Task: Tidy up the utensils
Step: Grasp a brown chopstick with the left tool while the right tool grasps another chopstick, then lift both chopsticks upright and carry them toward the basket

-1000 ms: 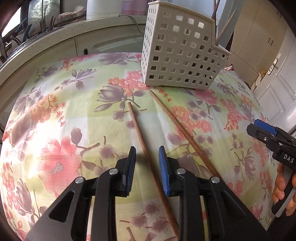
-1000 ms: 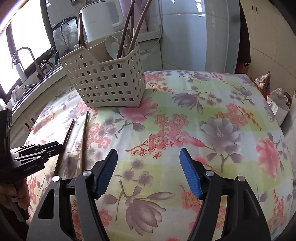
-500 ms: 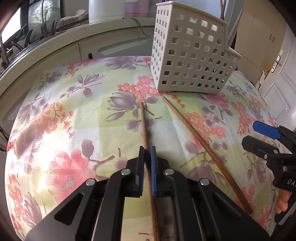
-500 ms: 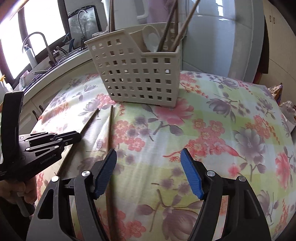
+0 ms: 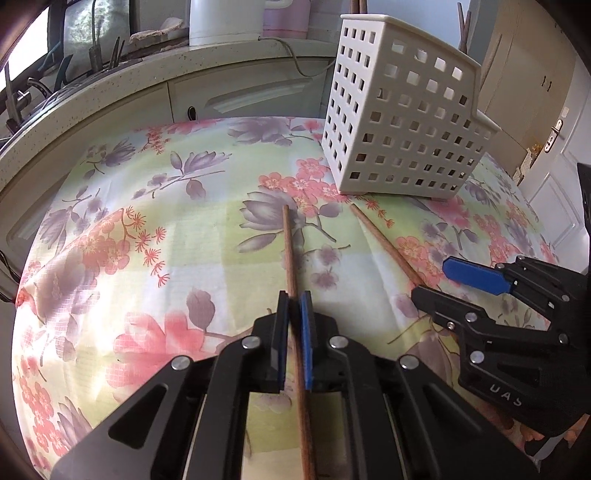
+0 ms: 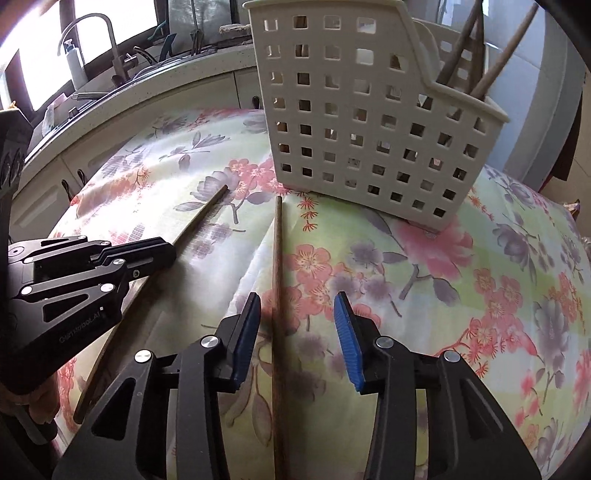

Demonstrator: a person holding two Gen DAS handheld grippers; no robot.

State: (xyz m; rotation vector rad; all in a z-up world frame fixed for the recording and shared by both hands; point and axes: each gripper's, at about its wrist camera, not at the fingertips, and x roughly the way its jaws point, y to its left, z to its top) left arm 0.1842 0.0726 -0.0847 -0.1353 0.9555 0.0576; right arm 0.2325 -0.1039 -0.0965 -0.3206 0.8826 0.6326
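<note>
Two brown wooden chopsticks lie on the floral tablecloth. My left gripper (image 5: 293,299) is shut on the left chopstick (image 5: 289,247), which also shows in the right wrist view (image 6: 201,218). My right gripper (image 6: 297,304) is open, its jaws on either side of the right chopstick (image 6: 276,266), nearer the left pad. That chopstick (image 5: 384,243) runs under the right gripper (image 5: 436,280) in the left wrist view. A white perforated utensil basket (image 5: 402,125) stands just beyond the chopstick tips, holding several chopsticks (image 6: 476,51).
A kitchen counter with a sink and tap (image 6: 107,40) curves behind the table. A white kettle (image 5: 225,18) stands on it. Cabinet doors (image 5: 543,96) are at the right. The tablecloth (image 5: 129,229) falls away at the table's left edge.
My left gripper closed on the left chopstick. My right gripper moved forward and left, so its open jaws now straddle the right chopstick close to the basket.
</note>
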